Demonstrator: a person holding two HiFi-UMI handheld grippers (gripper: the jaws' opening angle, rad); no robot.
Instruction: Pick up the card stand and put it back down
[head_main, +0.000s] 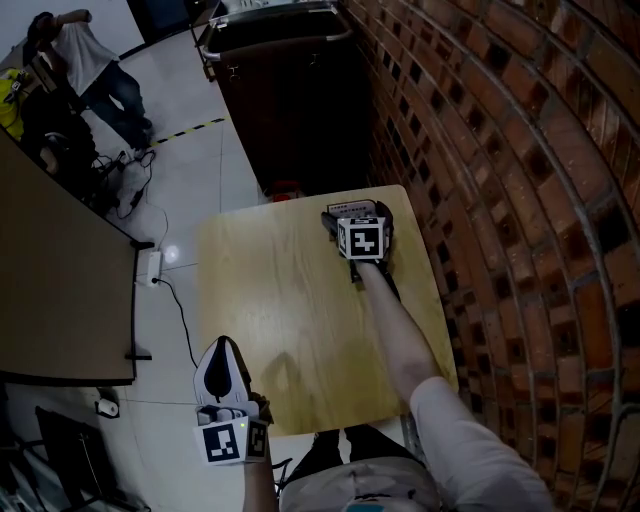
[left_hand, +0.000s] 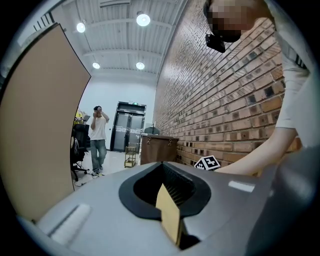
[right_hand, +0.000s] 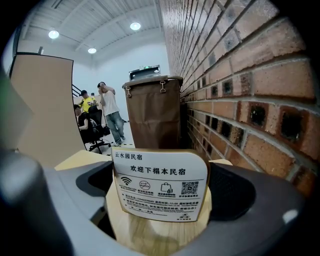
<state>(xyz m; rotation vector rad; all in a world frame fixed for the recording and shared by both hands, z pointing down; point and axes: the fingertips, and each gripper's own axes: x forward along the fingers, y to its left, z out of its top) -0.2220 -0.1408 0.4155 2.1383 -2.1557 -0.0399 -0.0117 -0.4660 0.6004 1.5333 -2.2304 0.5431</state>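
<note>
Right gripper (right_hand: 159, 176) clasps round-cornered wooden card stand (right_hand: 160, 192).

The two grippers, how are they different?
The right gripper is at the far end of the table, but the left gripper is by its near edge. The right gripper's jaws hug the card stand on both sides, while the left gripper's jaws are together and hold nothing. Both carry a cube with square markers.

Illegible: card stand (right_hand: 160, 186) small print (lower lines).
</note>
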